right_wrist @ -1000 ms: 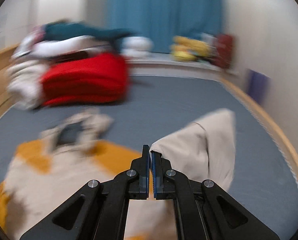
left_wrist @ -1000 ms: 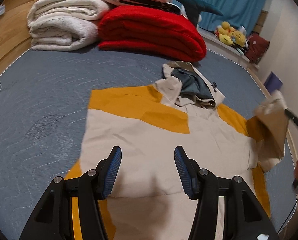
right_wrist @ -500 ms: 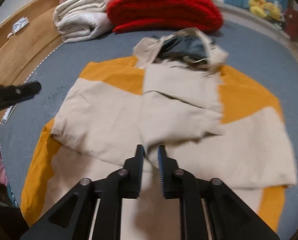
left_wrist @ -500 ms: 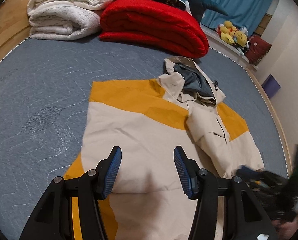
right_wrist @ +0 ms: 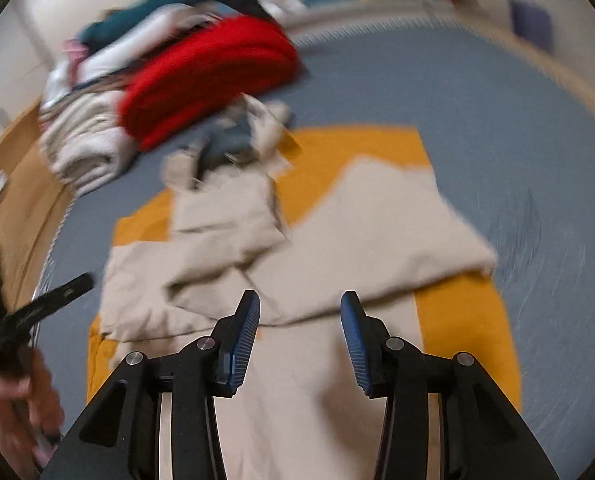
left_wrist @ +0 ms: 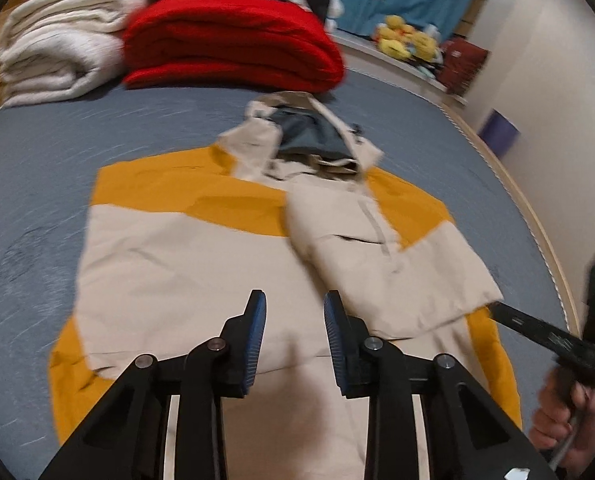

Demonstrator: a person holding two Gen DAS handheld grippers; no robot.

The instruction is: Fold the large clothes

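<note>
Both grippers hover over the jacket with jaws spread wide, gripping nothing: left gripper (left_wrist: 295, 316), right gripper (right_wrist: 300, 316). Beige-and-mustard jacket (left_wrist: 185, 264) lies flat on the grey-blue bed cover (left_wrist: 37, 168), both sleeves folded across its front, hood (left_wrist: 309, 136) toward the red blanket (left_wrist: 233, 40) and white blankets (left_wrist: 57, 60).

Bare mattress (left_wrist: 37, 168) sideways — blankets (left_wrist: 233, 46) beyond
</note>
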